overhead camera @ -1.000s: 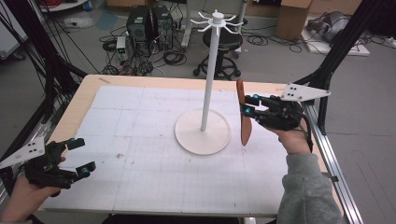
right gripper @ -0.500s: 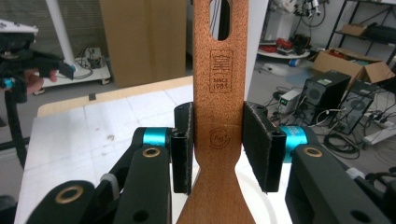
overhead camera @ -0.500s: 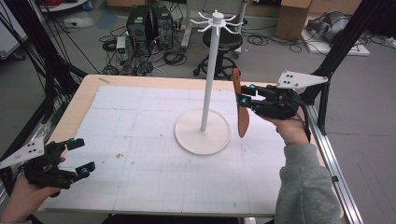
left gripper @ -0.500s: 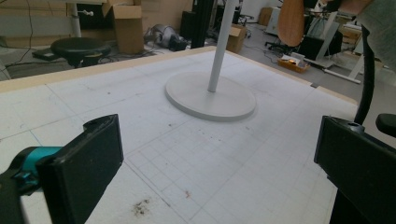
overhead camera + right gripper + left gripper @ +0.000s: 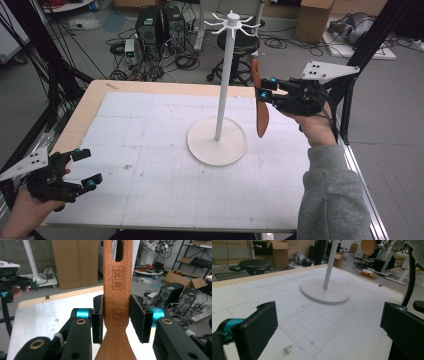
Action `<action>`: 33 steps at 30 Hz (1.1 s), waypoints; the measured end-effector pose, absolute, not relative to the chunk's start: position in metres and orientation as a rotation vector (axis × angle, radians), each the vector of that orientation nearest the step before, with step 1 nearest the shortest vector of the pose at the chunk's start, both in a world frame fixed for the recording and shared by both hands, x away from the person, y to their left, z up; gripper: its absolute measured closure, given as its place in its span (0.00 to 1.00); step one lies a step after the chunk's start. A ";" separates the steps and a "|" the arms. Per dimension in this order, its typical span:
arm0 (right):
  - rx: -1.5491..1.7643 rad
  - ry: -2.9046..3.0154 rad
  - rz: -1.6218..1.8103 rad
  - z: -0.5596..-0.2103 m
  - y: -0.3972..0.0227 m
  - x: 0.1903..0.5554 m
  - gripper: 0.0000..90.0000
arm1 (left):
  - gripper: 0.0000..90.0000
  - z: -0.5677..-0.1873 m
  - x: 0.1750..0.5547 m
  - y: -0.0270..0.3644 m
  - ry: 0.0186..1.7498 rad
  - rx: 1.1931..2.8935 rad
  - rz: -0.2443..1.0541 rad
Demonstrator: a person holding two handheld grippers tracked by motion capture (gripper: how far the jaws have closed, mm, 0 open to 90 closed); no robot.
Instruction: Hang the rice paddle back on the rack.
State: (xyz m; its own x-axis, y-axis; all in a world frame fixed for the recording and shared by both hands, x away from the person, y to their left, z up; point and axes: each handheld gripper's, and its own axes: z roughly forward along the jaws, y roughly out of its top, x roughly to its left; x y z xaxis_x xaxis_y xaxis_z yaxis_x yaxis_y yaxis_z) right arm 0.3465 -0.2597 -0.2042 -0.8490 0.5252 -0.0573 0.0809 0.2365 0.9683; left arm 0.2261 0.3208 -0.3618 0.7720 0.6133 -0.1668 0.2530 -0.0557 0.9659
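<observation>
- White gridded table [image 5: 150, 200] carries a rack stand [image 5: 217, 141].
- Right gripper [image 5: 264, 93] clamps a wooden spatula [image 5: 261, 112] beside the stand's pole.
- Left gripper [image 5: 85, 169] gapes wide, well apart from it.

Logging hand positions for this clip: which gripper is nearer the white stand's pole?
Right. The right gripper, shut on the wooden spatula, is raised just beside the pole; the left gripper sits open at the table's near left corner, far from it.
</observation>
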 end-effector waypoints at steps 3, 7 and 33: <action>0.559 2.130 1.657 -0.198 -0.260 0.347 0.72 | 0.02 -0.362 0.226 0.320 0.697 1.640 0.331; 0.558 2.116 1.655 -0.192 -0.259 0.347 0.72 | 0.02 -0.362 0.226 0.320 0.694 1.644 0.331; 0.599 2.029 1.643 -0.162 -0.250 0.352 0.72 | 0.02 -0.363 0.226 0.323 0.705 1.631 0.332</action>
